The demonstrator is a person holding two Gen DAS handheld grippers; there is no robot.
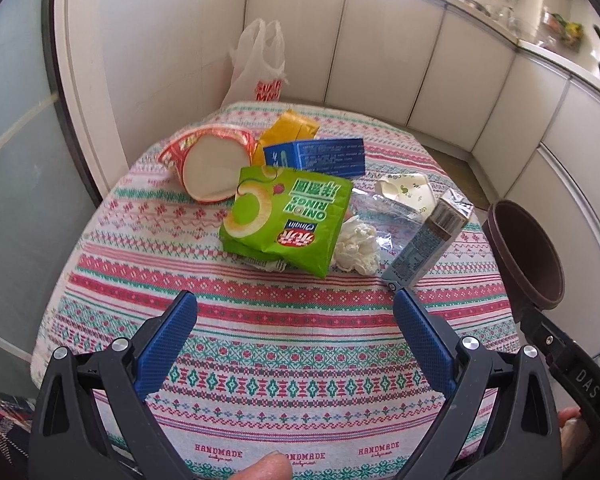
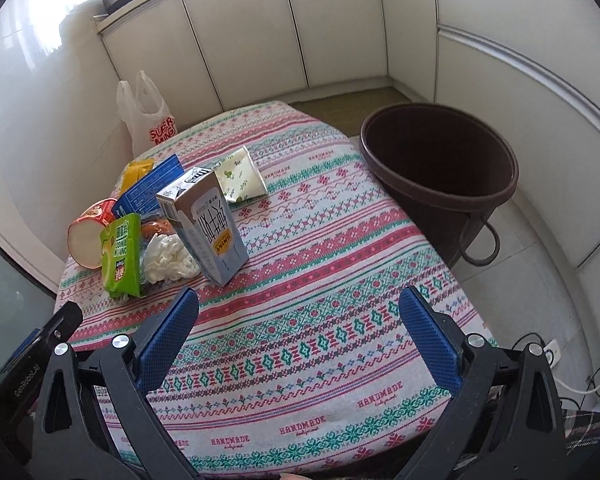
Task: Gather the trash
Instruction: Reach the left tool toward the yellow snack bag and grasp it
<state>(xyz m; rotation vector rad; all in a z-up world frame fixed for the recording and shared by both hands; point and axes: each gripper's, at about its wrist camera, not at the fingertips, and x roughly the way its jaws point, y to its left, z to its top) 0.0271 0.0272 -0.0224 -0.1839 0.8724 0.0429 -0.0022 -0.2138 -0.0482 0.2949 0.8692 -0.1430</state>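
A heap of trash lies on the patterned tablecloth [image 1: 260, 344]: a green onion-rings bag [image 1: 288, 216], a red noodle cup [image 1: 208, 164] on its side, a blue box [image 1: 316, 154], a yellow packet [image 1: 290, 126], a crumpled white tissue [image 1: 358, 248] and a grey milk carton [image 1: 428, 244]. My left gripper [image 1: 296, 308] is open, just short of the green bag, holding nothing. In the right wrist view the milk carton [image 2: 208, 220] and tissue [image 2: 166, 258] lie ahead to the left. My right gripper [image 2: 300, 306] is open and empty. A brown bin [image 2: 440, 168] stands off the table's right edge.
A white plastic bag [image 1: 260, 68] stands on the floor behind the table. A cream patterned wrapper [image 2: 240, 176] lies at the heap's far side. White cabinets [image 2: 260, 32] ring the room. Cables and a socket strip [image 2: 552, 350] lie on the floor at the right.
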